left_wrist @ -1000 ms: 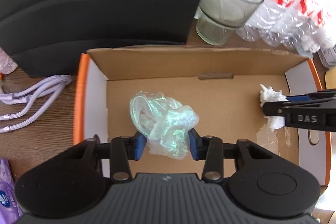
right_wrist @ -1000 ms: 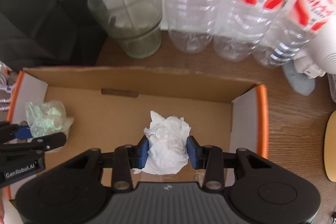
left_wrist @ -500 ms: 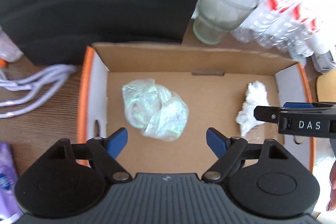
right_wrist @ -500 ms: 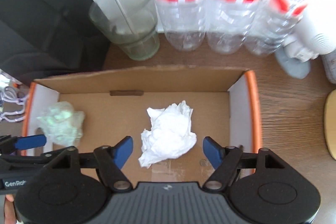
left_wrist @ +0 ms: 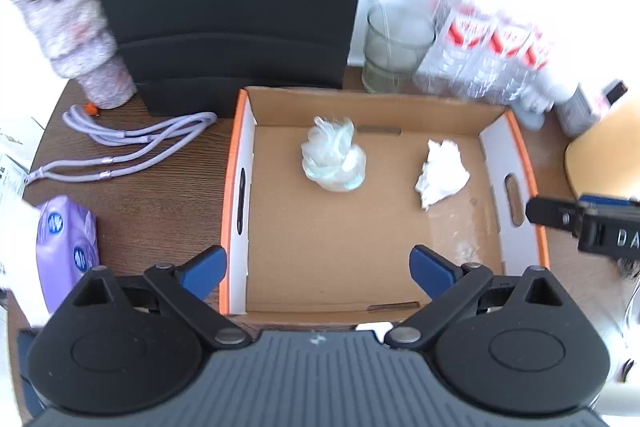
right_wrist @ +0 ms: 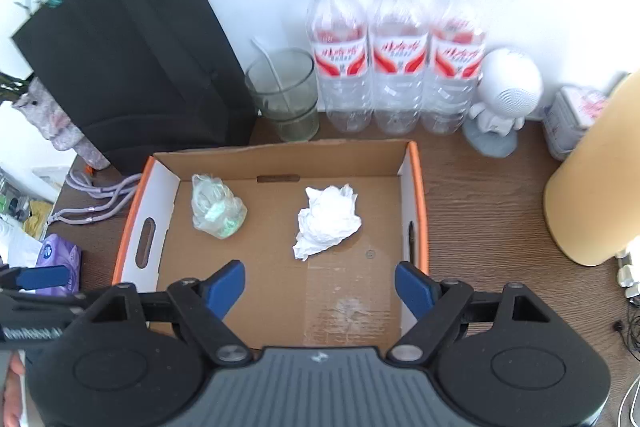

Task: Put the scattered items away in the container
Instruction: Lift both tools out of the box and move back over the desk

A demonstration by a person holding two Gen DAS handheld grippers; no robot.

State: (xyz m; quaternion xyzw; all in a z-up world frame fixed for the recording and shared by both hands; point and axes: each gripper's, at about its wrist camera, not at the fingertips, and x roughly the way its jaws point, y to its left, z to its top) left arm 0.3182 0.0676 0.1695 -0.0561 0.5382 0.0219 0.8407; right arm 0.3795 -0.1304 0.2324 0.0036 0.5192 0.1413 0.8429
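Box (left_wrist: 240,187), cardboard with orange rims, sits mid-frame on the brown counter (left_wrist: 160,195) in both views. Two things lie on its floor, apart from each other: a crumpled clear bag (left_wrist: 334,161) with a greenish sheen toward the upper left of the floor, and a wad of white tissue (left_wrist: 440,169) to its right. In the right wrist view the bag (right_wrist: 216,207) and tissue (right_wrist: 326,221) lie the same way inside the box (right_wrist: 416,203).

Left gripper (left_wrist: 318,269) hangs over the box's near edge at the bottom of its frame, blue fingers (left_wrist: 204,271) spread wide and holding nothing. Right gripper (right_wrist: 320,287) does likewise, fingers (right_wrist: 414,287) spread and empty; it also pokes in at the right edge of the left view (left_wrist: 576,223).

Behind the box stand a black bag (right_wrist: 132,67), a glass (right_wrist: 286,95) and three bottles (right_wrist: 398,67). A lilac cable (left_wrist: 132,143) and a purple pack (left_wrist: 66,247) lie at left.
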